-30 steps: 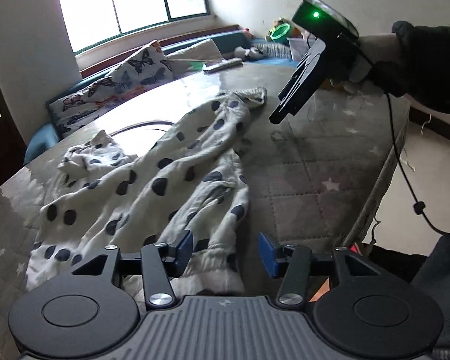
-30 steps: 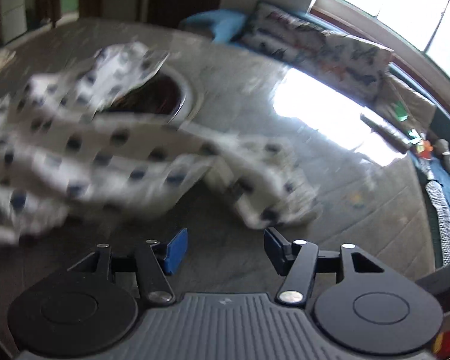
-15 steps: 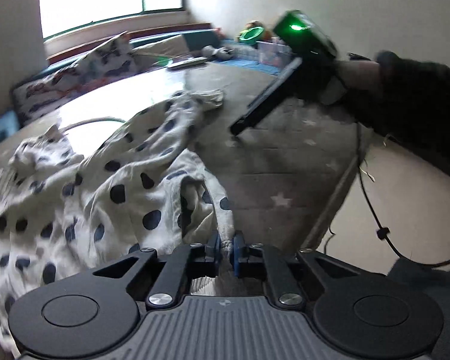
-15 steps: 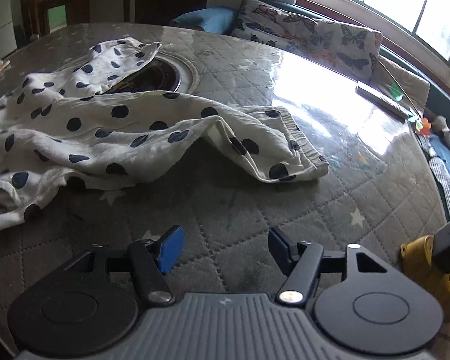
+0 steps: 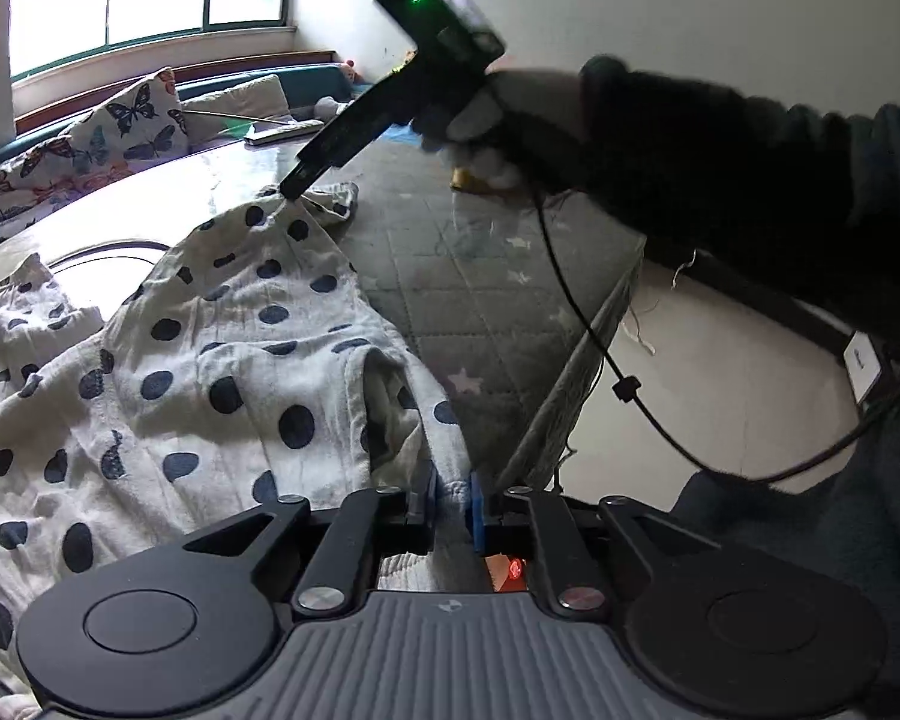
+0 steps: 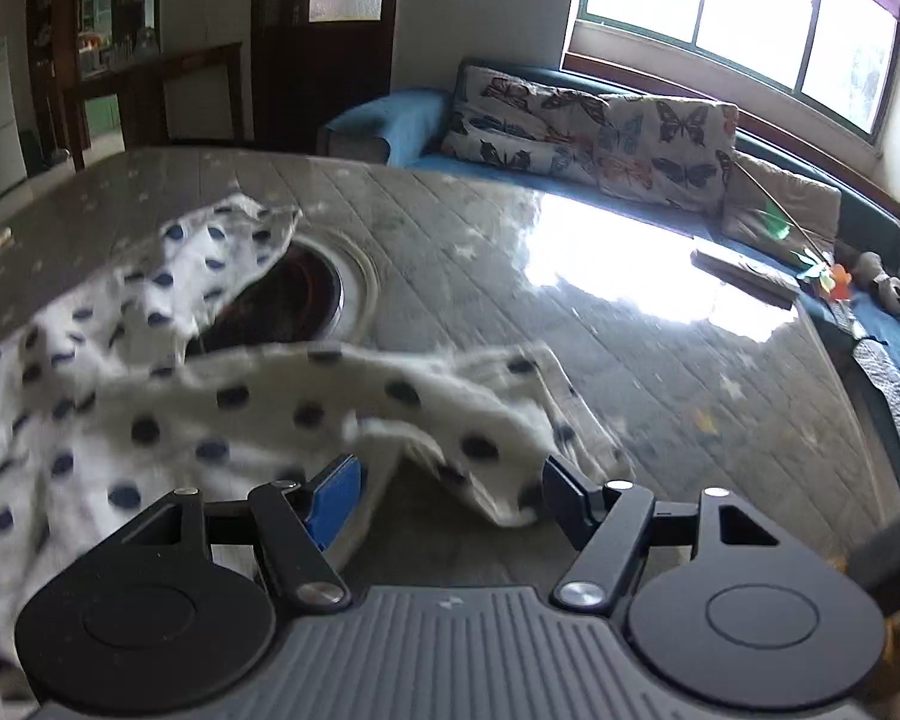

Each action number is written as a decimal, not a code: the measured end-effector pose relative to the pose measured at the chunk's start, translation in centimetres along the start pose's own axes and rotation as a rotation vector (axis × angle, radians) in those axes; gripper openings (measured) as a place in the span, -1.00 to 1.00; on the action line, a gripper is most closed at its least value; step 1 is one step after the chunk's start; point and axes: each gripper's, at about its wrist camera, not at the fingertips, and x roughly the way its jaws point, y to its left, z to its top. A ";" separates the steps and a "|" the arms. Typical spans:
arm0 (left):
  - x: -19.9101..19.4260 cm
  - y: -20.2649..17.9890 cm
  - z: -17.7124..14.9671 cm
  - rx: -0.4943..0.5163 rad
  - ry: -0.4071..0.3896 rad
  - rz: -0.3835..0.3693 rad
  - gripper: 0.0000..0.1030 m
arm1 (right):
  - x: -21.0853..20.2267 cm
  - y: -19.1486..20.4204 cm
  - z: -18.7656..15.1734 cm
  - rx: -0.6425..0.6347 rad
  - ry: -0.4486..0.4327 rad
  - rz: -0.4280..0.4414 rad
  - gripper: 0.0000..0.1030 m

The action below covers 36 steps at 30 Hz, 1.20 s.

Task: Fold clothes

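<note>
A white garment with dark blue dots point(image 5: 210, 348) lies crumpled across the grey quilted table point(image 5: 468, 276). My left gripper point(image 5: 450, 495) is shut on the garment's near edge at the table's front right. My right gripper point(image 6: 450, 480) is open, its jaws wide apart, with the garment's other end point(image 6: 426, 414) between and just ahead of the fingertips. In the left wrist view the right gripper point(image 5: 297, 183) reaches down onto the far end of the garment. The garment is blurred in the right wrist view.
A round opening point(image 6: 294, 300) in the table is partly covered by the garment. A blue sofa with butterfly cushions point(image 6: 600, 132) runs along the window side. A flat box point(image 6: 744, 276) lies at the table's far edge. The table's right edge point(image 5: 576, 360) drops to the floor.
My left gripper stays shut on the garment's edge and has lifted it slightly. My right gripper has moved forward and down until the garment's far end sits between its open jaws.
</note>
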 end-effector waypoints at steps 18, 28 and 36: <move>-6.4 9.4 3.4 -0.117 -0.021 0.285 -0.15 | 8.0 -1.2 1.9 0.147 0.092 0.076 0.37; -2.7 21.8 8.2 -0.258 0.050 0.453 -0.20 | 6.9 -3.3 3.9 0.187 0.027 0.072 0.36; 4.4 28.0 11.7 -0.247 0.073 0.462 -0.44 | 10.0 -4.2 3.3 0.214 0.100 0.074 0.34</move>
